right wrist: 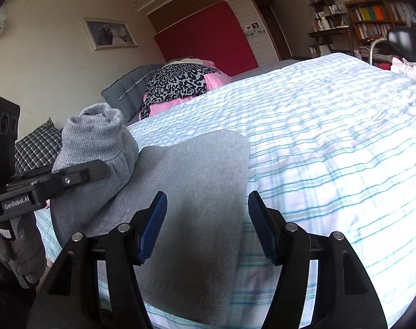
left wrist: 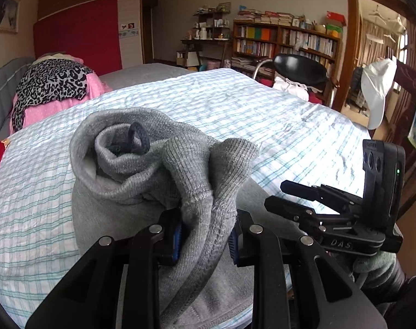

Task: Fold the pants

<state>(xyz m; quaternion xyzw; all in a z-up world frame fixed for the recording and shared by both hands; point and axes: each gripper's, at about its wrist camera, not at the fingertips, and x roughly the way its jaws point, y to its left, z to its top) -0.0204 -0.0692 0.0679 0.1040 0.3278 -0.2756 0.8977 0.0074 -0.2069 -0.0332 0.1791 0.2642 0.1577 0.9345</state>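
On the bed, near edge: grey sweatpants (right wrist: 197, 192) lie folded on the plaid sheet (right wrist: 331, 142), one end raised off it.
Raised end: ribbed waistband (left wrist: 142, 159) bunched into a roll, with a dark drawstring loop (left wrist: 139, 138) showing in its mouth.
Left gripper (left wrist: 206, 234): clamped on the bunched waistband fabric, blue pads (left wrist: 177, 235) pressing it from both sides; seen from the right wrist camera it holds the bundle above the flat part of the pants.
Right gripper (right wrist: 206, 224): jaws apart, nothing between them, poised over the flat grey panel; whether the tips touch the cloth cannot be told.
Hands: a grey glove (right wrist: 24, 249) wraps the left gripper's handle; a second gloved hand (left wrist: 378, 268) holds the right one.
Head of bed: leopard-print cloth (left wrist: 51, 82) over a pink item (left wrist: 39, 109), against a grey cushion (right wrist: 128, 87).
Beyond the bed: bookshelf (left wrist: 284, 41), black chair (left wrist: 301, 68), white cap (left wrist: 378, 90) hanging near the doorway.
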